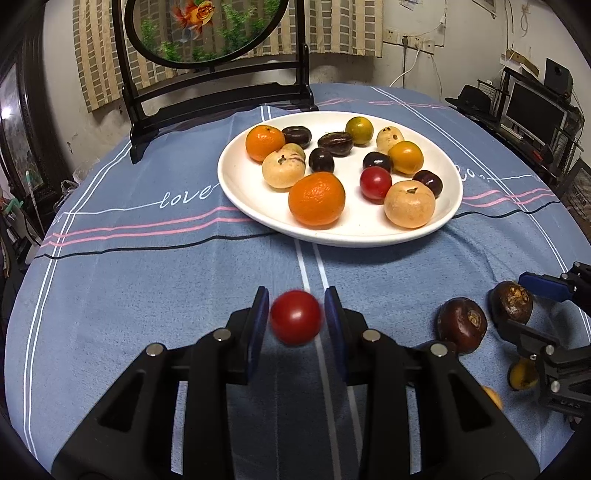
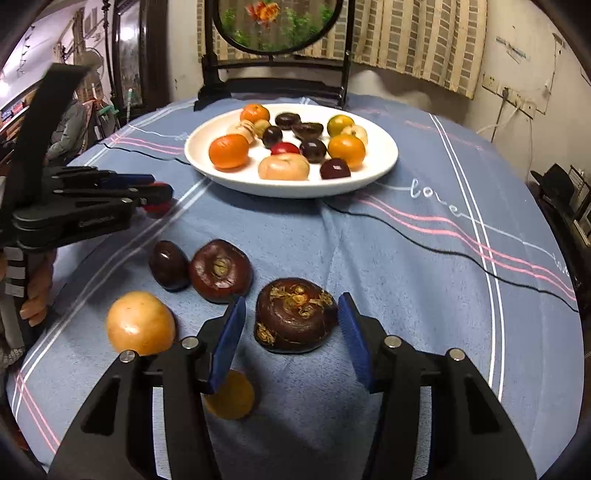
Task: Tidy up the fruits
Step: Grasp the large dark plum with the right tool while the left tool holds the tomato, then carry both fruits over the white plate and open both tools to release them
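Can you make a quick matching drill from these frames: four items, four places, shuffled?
Items:
1. red tomato
2. scaly brown water chestnut
3. white plate
4. goldfish screen

Places:
A. at the far edge of the table
B. between the right gripper pads, not yet pinched
C. mid-table, holding fruit
D. clamped in the left gripper

Pairs: 1-D, 2-B, 3-C, 4-A

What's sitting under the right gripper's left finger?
A small yellow-orange fruit lies on the tablecloth beneath the right gripper; the finger covers its top edge, so its full shape is hidden.
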Demonstrator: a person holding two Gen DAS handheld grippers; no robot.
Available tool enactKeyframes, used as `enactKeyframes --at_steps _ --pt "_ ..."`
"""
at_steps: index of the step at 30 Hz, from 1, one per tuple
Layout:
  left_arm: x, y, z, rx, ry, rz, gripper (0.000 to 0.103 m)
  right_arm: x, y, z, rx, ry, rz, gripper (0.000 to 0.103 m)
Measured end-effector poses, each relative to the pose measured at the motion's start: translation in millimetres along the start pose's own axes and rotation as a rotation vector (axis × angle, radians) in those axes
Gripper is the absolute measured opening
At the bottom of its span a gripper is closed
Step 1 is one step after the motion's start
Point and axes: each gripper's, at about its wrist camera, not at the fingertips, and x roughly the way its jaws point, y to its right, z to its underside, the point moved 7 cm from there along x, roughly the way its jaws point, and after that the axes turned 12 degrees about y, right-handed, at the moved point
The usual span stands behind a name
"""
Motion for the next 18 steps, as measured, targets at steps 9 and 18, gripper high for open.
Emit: enactKeyframes --at_steps 9,18 --pt "-1.4 2.9 -1.8 0.011 0.01 0.01 0.032 5.6 0.9 3.0 0.013 -0.022 -0.029 0.048" --pt "5.0 5.2 5.1 -0.002 -0.025 0.05 0.032 1.0 7.0 -1.6 0.04 0.01 -0.024 0.048"
